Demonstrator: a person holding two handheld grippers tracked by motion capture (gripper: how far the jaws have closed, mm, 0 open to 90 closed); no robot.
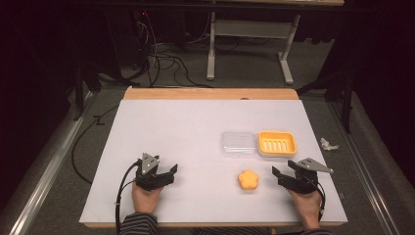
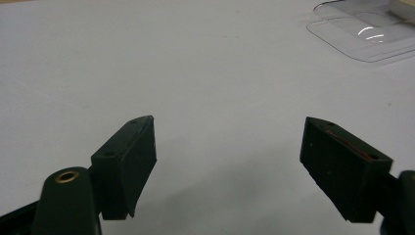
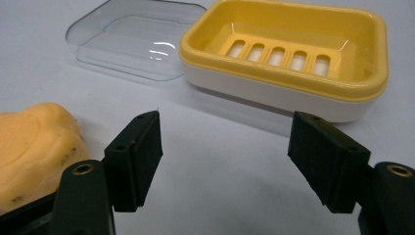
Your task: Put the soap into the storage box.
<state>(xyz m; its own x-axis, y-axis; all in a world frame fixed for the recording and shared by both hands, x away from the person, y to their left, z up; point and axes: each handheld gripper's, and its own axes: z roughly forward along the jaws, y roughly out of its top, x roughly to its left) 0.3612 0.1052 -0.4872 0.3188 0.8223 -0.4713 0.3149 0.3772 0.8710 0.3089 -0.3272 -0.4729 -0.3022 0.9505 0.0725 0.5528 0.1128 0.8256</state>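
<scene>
Both tools apart and empty, right tool (image 1: pixel 277 176) just right of soap (image 1: pixel 248 179), left tool (image 1: pixel 172 172) well left, soap dish (image 1: pixel 277 144) beyond soap on desk (image 1: pixel 186 127); risk: slippery soap squirting out under off-centre squeeze.

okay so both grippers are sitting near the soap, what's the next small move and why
Probably swing the right gripper sideways toward the orange flower-shaped soap bar. Its fingers stand open with nothing between them, the soap lies on the white table just beside them, and the yellow slotted soap dish sits empty, its clear plastic lid off.
</scene>
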